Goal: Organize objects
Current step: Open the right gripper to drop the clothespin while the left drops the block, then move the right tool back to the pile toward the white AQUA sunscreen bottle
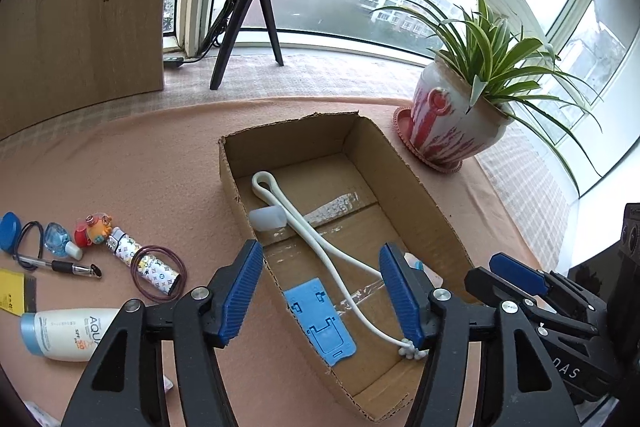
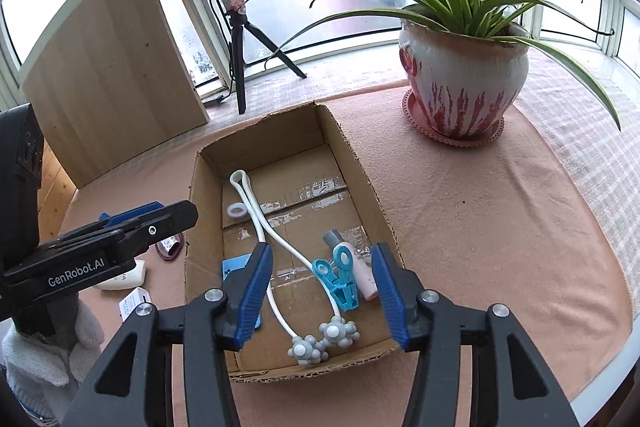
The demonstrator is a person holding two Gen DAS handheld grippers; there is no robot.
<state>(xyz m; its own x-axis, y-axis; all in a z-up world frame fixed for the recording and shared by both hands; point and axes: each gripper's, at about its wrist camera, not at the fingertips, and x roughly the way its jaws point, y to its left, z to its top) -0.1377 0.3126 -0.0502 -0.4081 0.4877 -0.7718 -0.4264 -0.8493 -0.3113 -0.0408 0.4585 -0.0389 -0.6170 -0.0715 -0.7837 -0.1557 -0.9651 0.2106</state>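
Observation:
An open cardboard box (image 1: pixel 404 167) (image 2: pixel 360 163) sits on the pink cloth. Inside lie a white looped massager (image 1: pixel 304 223) (image 2: pixel 260 215), a blue phone stand (image 1: pixel 320 319), a translucent cap (image 1: pixel 267 218), a teal clip (image 2: pixel 340 279) and a pink tube (image 2: pixel 362 267). My left gripper (image 1: pixel 322 295) is open and empty above the box's near left part. My right gripper (image 2: pixel 320 295) is open and empty above the box's near end. Left of the box lie a patterned lighter (image 1: pixel 144 261), a hair band (image 1: pixel 158 273), a toy figure (image 1: pixel 94 229), a pen (image 1: pixel 60 264) and a sunscreen tube (image 1: pixel 68 333).
A potted spider plant (image 1: pixel 452 131) (image 2: pixel 460 83) stands on a saucer right of the box. A ring light on a tripod (image 1: pixel 256 15) (image 2: pixel 236 39) and a wooden board (image 1: pixel 80 19) stand at the back. A yellow box (image 1: pixel 14 291) lies at far left.

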